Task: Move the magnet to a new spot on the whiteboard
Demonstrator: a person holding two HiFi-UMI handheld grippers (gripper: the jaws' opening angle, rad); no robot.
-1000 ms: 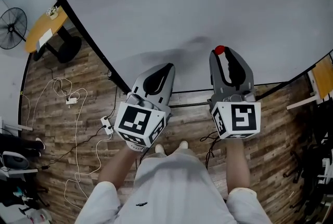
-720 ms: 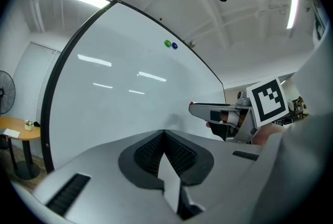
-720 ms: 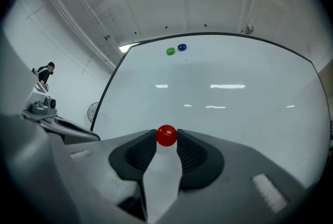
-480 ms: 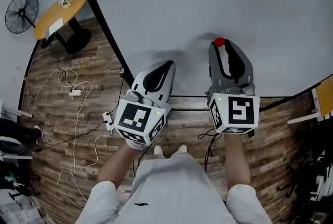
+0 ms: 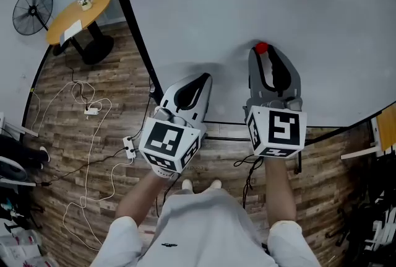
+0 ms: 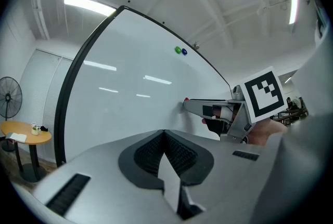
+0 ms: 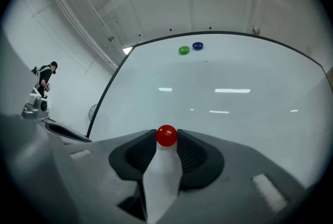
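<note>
The small round red magnet [image 7: 166, 135] sits against the white, black-framed whiteboard [image 7: 234, 108], low on its surface and near the bottom frame edge in the head view [image 5: 261, 48]. It is pinched at the very tips of the right gripper [image 7: 166, 137], one dark ribbed pad pressing on each side of it. It looks ball-like, so no long axis or facing direction can be made out.

The right forearm reaches straight forward from the body, and the right gripper [image 5: 262, 54] points up the picture at the board, its marker cube toward the person. The left gripper [image 5: 199, 81] is held lower and just beside it, angled inward to the right, tips over the board's bottom edge. Its jaws are pressed together with nothing between them [image 6: 164, 134].

High on the whiteboard, well apart from the red magnet, a green magnet [image 7: 183, 50] and a blue magnet [image 7: 197, 46] sit side by side. To the left, a round yellow table [image 5: 77, 15] and a black standing fan [image 5: 32, 10] stand on the wood-plank floor [image 5: 74, 135].
</note>
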